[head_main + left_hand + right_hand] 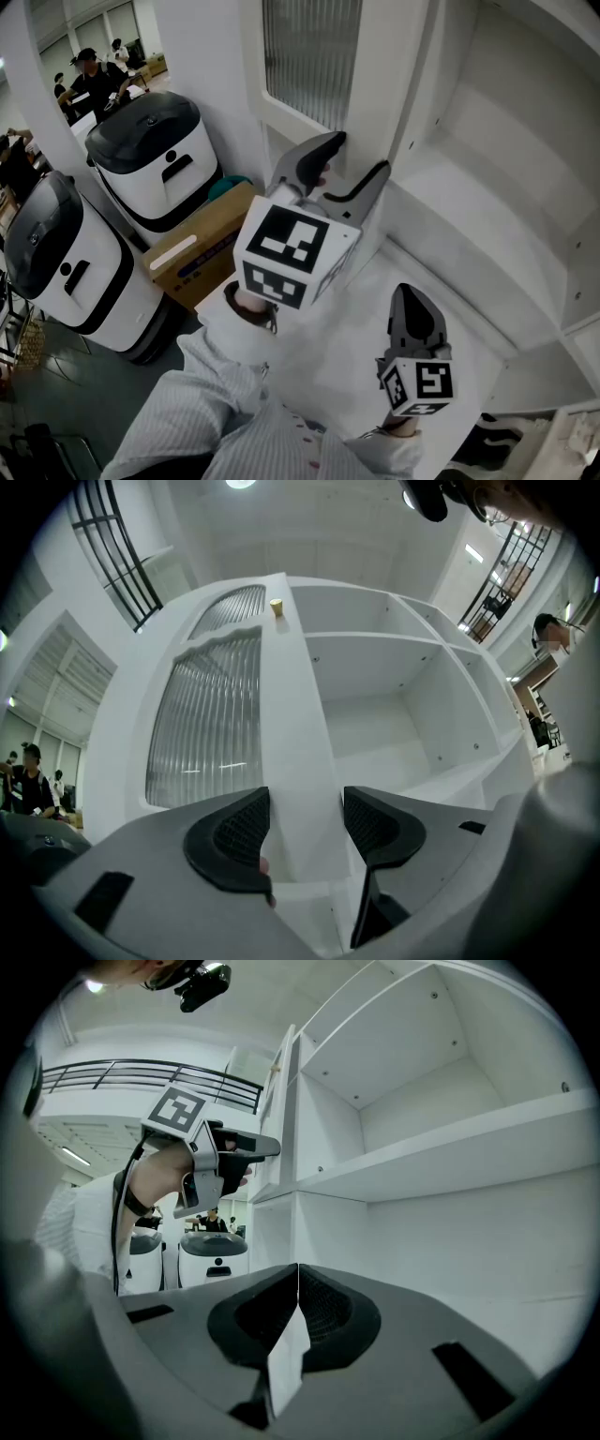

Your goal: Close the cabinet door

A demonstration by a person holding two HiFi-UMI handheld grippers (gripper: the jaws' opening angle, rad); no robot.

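Standing open from the cabinet (487, 206), the cabinet door (291, 714) looks like a stiff, fairly light white frame around ribbed glass (206, 714). The glass is likely fragile, so the solid free edge is the place to hold. The left tongs (305, 827) are spread astride that edge, not clamped. The right tongs (298, 1283), pressed together and empty, hang low before the cabinet. Only the left gripper view shows a small tan knob (277, 607) near the door's top. Only the head view shows the cardboard box (202, 253) beside the cabinet.
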